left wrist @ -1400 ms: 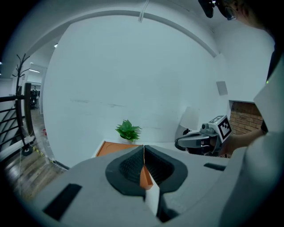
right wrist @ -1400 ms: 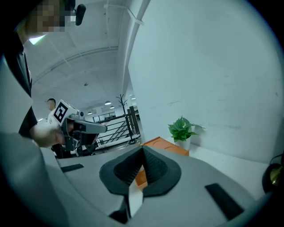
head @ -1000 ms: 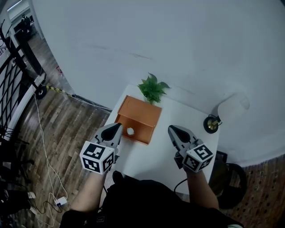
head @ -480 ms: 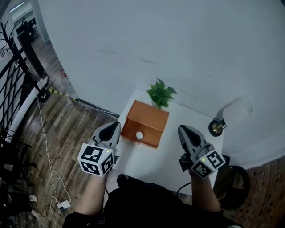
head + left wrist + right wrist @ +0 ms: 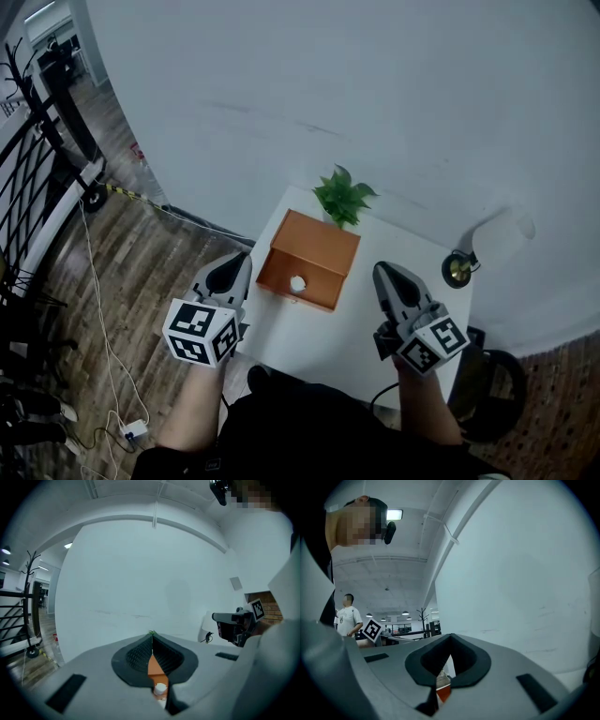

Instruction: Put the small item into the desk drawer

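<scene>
An orange drawer box (image 5: 310, 253) stands at the back left of a small white table (image 5: 352, 328). On its front face sits a small white round thing (image 5: 298, 283); whether it is a knob or a loose item I cannot tell. My left gripper (image 5: 237, 265) hovers just left of the box, shut and empty. Through the slit between its jaws in the left gripper view (image 5: 152, 641) I see the orange box (image 5: 153, 665) and the white thing (image 5: 161, 687). My right gripper (image 5: 382, 274), to the right of the box, is shut and empty (image 5: 449, 641).
A green potted plant (image 5: 344, 195) stands behind the box against the white wall. A small black lamp (image 5: 457, 269) sits at the table's right edge. Wooden floor, a cable (image 5: 101, 328) and a black railing (image 5: 28, 178) lie to the left. A person (image 5: 347, 616) stands far off.
The head view has shifted, so the table sits slightly further right and lower. Both grippers stay shut and empty; the left one stands a little further from the box.
</scene>
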Demonstrator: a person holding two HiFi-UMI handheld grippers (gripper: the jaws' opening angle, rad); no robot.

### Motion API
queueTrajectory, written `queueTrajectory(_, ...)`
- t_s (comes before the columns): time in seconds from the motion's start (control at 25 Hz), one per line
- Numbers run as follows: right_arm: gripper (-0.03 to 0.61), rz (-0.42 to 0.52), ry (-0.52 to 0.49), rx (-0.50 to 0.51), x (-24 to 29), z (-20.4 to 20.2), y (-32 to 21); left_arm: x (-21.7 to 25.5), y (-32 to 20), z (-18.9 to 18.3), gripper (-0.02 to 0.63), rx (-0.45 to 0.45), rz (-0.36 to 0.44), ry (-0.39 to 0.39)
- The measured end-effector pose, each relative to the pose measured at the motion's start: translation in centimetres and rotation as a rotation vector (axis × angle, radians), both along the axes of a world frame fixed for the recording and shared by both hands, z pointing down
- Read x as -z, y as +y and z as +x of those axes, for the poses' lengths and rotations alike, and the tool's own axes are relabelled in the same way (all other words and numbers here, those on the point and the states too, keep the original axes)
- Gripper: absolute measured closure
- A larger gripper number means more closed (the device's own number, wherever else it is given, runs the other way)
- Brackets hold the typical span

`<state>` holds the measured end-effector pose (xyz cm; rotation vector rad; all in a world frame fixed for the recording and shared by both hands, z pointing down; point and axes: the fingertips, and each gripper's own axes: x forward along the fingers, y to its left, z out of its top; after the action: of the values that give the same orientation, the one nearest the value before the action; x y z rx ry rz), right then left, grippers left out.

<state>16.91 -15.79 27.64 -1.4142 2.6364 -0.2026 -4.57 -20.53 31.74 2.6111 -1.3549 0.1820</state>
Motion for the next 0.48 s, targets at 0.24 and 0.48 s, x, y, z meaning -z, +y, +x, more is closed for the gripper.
queueTrajectory(0.24,0.575,-0.008,0.015,-0.009,-0.5,0.7,-0.1,-0.5,-0.1,0.2,0.601,0.007,-0.008,-0.011)
queueTrajectory(0.48,0.575,-0.023,0.012,-0.003,-1.2,0.6,0.2,-0.7,0.1,0.4,0.601,0.007,-0.012,-0.015)
